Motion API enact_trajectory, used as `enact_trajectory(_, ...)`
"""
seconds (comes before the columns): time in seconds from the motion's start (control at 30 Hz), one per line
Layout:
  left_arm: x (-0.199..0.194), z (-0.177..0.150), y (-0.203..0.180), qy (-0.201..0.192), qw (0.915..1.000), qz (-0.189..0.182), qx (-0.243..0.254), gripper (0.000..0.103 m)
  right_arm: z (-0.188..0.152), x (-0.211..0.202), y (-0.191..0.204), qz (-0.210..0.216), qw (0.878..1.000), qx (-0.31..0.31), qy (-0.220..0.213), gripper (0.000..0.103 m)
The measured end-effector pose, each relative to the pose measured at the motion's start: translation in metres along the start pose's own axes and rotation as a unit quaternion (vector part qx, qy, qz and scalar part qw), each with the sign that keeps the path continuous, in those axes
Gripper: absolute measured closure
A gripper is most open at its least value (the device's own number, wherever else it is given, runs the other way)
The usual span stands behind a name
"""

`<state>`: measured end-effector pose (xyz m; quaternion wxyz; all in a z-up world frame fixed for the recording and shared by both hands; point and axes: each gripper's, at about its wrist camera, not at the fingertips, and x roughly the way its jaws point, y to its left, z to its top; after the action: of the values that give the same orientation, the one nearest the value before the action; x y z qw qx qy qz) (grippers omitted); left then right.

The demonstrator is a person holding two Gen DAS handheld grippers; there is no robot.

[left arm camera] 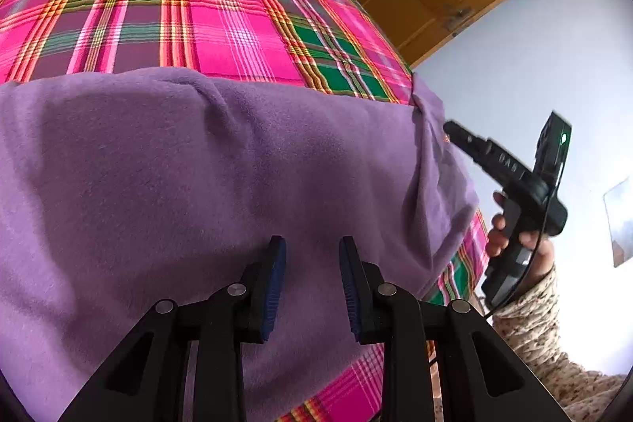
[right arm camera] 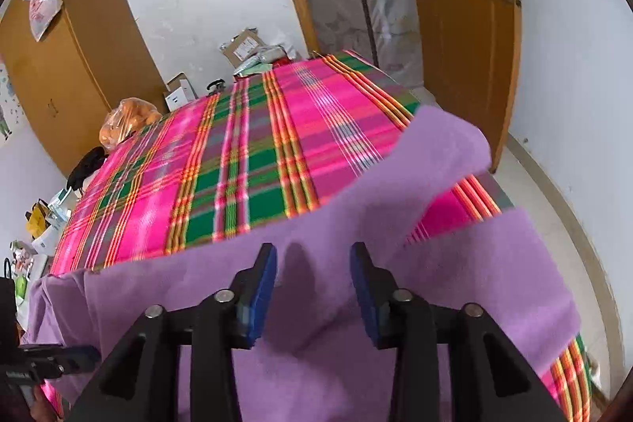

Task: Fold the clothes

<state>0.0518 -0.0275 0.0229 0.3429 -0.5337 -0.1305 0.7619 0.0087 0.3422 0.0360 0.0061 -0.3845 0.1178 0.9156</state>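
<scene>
Plaid-covered bed (right arm camera: pixel 237 165) carries the purple fleece garment (left arm camera: pixel 198 184) along its 6 o'clock edge, 1 flap lifted at 2 o'clock. Left gripper (left arm camera: pixel 312 244) and right gripper (right arm camera: pixel 312 252) hover, fingers parted, empty. Judged between folds; next, grasp an edge.

A purple fleece garment (left arm camera: pixel 221 161) is lying on the near part of a pink-and-green plaid cloth (left arm camera: pixel 205 10), with cardboard boxes (right arm camera: pixel 243 48) sitting behind the cloth's far edge.
</scene>
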Motion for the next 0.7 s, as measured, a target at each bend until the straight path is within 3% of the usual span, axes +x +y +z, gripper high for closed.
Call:
enact_trajectory(0.2, 0.009, 0.003, -0.006, 0.013, 0.9999, -0.002, 0.005, 0.074, 0.018, 0.032, 0.005, -0.032, 0.999, 0.001, 0.040, 0.055)
enact_trajectory(0.23, 0.010, 0.004, -0.007, 0.013, 0.9999, -0.002, 0.004, 0.074, 0.018, 0.036, 0.004, -0.041, 0.998, 0.008, 0.048, 0.059)
enact_trajectory(0.27, 0.011, 0.005, -0.007, 0.013, 0.9999, -0.002, 0.004, 0.074, 0.018, 0.039, 0.003, -0.050, 0.997, 0.014, 0.055, 0.071)
enact_trajectory(0.33, 0.012, 0.006, -0.008, 0.013, 0.9999, 0.001, 0.004, 0.074, 0.016, 0.040, -0.002, -0.063, 0.996, 0.020, 0.056, 0.083)
enact_trajectory(0.43, 0.013, 0.007, -0.011, 0.013, 0.9999, 0.004, 0.008, 0.074, 0.012, 0.032, -0.011, -0.061, 0.996, 0.029, 0.051, 0.095)
enact_trajectory(0.53, 0.015, 0.007, -0.016, 0.015, 0.9998, 0.005, 0.014, 0.074, 0.009, 0.019, -0.018, -0.073, 0.996, 0.027, 0.034, 0.101)
enact_trajectory(0.7, 0.020, 0.008, -0.029, 0.019, 0.9994, -0.001, 0.028, 0.074, 0.003, 0.000, -0.037, -0.086, 0.995, 0.045, 0.016, 0.101)
